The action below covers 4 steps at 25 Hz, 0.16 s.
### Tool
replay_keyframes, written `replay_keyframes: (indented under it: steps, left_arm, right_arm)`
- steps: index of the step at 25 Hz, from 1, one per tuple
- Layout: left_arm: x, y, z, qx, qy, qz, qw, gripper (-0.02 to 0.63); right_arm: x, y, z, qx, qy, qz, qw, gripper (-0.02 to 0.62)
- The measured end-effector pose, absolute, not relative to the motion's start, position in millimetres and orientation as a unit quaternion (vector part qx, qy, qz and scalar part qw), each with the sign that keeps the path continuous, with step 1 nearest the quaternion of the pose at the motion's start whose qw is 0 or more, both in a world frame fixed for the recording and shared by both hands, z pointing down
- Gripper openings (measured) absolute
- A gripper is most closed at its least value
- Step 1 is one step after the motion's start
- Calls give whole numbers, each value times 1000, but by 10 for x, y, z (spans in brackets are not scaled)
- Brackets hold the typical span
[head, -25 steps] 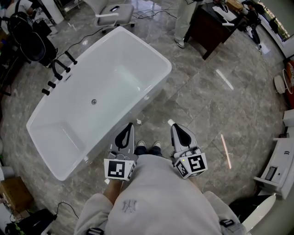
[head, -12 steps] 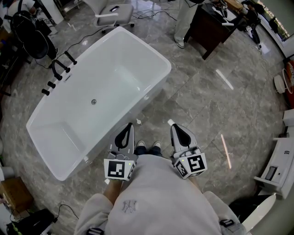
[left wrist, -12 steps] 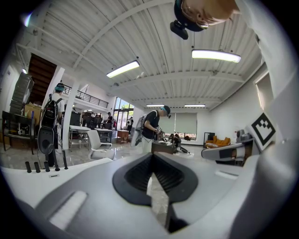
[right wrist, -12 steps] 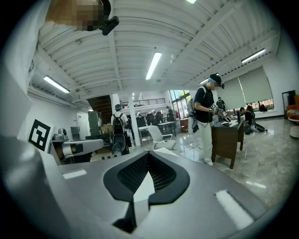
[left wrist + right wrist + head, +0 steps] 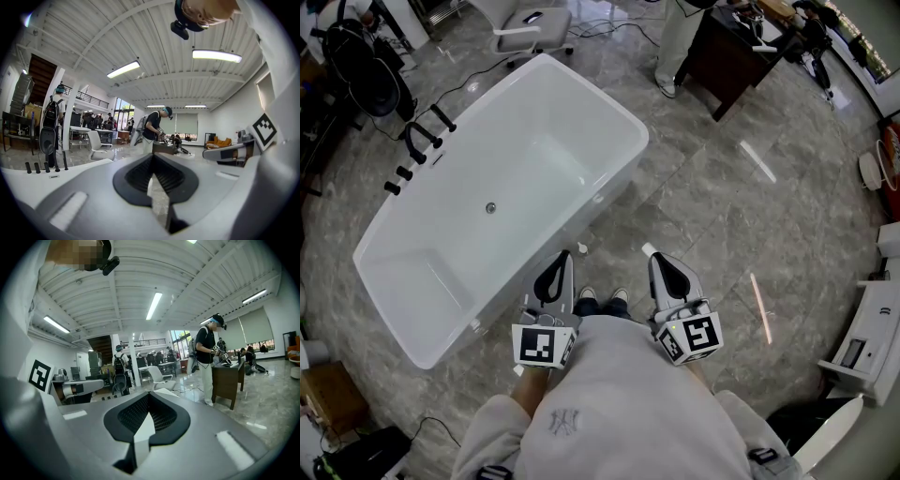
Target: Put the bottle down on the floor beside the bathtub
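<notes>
The bottle cannot be found in any of the three views, so its place, its long axis and the way it points cannot be told.

The white bathtub (image 5: 598, 103) is seen slantwise on the grey marble floor (image 5: 722, 216), its long axis running from lower left to upper right in the head view. In its basin only the round drain (image 5: 490, 207) is shown. Black tap fittings (image 5: 417, 145) are mounted at its far long side.

The left gripper (image 5: 566, 255) is held just beside the near long side of the tub, above the floor. In the left gripper view the jaws are seen clenched together at their tips, with nothing grasped; only a sliver of floor is seen below the point where they meet (image 5: 152, 155).

The right gripper (image 5: 652, 251) is held beside it, over bare floor, well apart from the tub. Its jaws are likewise seen pressed together at the tips (image 5: 149, 394), and nothing is gripped.

Between the two grippers the person's shoes (image 5: 602, 295) are seen on the floor. Another person (image 5: 206, 362) is seen standing at a dark desk (image 5: 722, 56) beyond the tub.
</notes>
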State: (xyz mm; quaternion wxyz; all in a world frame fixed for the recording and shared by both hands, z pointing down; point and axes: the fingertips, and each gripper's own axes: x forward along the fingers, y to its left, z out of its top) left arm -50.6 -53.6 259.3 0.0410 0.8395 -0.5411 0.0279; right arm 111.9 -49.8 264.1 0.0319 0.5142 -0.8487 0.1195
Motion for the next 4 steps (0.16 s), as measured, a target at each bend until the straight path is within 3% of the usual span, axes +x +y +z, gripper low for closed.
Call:
replay_keyframes:
  steps: [4]
  left_arm:
    - [-511, -527, 2596, 838, -543, 31, 42, 49]
  right_arm:
    - [1128, -492, 2642, 514, -849, 121, 30, -3]
